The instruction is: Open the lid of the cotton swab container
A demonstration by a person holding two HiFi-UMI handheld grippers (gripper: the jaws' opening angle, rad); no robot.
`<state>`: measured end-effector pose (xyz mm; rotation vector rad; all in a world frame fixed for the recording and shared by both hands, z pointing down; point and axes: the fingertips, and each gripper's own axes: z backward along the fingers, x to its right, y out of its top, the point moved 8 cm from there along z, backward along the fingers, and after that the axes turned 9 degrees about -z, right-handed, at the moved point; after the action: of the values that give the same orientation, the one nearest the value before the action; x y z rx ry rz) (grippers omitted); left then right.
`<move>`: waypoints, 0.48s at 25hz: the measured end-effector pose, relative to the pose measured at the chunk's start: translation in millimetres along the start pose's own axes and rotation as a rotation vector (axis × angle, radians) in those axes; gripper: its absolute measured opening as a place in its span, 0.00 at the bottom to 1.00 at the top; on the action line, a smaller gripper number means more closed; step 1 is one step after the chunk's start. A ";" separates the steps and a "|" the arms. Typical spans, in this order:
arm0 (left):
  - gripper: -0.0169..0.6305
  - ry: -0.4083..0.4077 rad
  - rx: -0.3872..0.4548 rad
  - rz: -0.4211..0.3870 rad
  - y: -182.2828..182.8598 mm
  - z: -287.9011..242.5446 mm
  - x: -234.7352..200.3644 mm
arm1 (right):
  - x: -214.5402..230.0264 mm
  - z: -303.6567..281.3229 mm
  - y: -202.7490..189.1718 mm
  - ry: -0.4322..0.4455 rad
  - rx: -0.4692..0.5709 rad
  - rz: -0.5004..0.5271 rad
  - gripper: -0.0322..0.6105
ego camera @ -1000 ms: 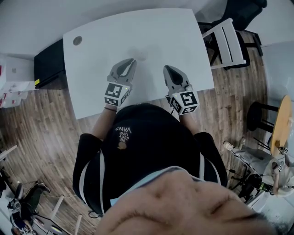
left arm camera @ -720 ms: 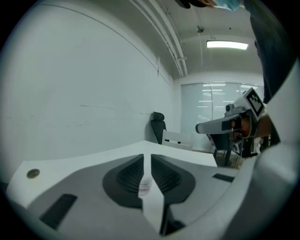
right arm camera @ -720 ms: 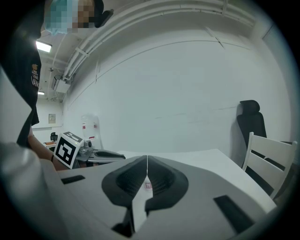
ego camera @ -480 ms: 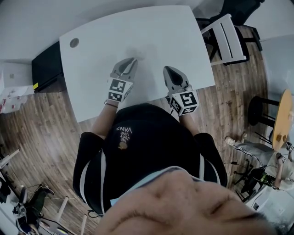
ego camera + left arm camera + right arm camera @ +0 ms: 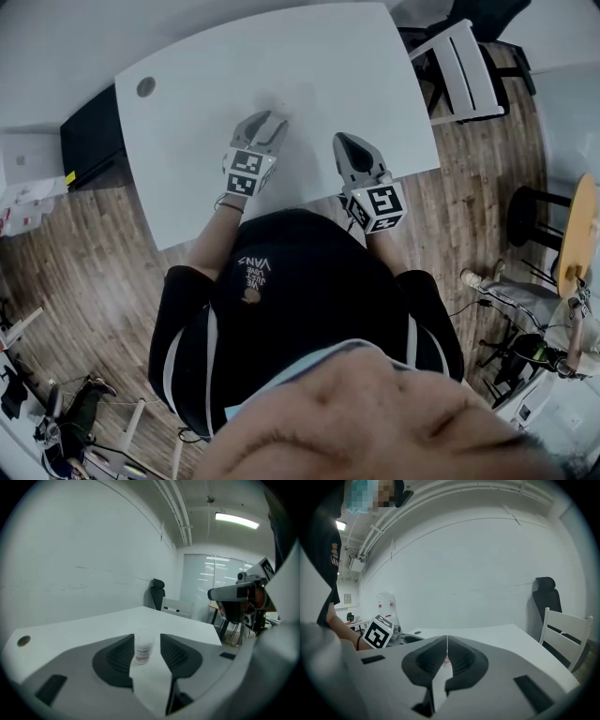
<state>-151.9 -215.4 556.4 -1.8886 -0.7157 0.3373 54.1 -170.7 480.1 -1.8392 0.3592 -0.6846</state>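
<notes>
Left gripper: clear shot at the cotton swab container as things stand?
Probably yes. The left gripper has just been opening its jaws; the cotton swab container stands upright in the gap ahead, not gripped, nothing blocking.

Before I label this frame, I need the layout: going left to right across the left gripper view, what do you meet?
cable hole → cotton swab container → white chair → right gripper
</notes>
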 end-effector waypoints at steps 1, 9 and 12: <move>0.27 -0.005 -0.010 0.002 -1.6 -1.4 0.5 | -0.3 0.1 -0.4 -0.001 -0.001 0.000 0.07; 0.38 -0.031 -0.081 0.003 -13.3 -16.3 6.1 | 1.3 3.7 -5.2 -0.013 -0.011 -0.007 0.07; 0.41 -0.025 -0.116 0.001 -20.0 -25.0 6.5 | 3.5 4.3 -5.4 -0.018 -0.009 -0.008 0.07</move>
<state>-140.0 -224.2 585.5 -1.9968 -0.7654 0.3267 59.1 -167.4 485.1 -1.8554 0.3441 -0.6724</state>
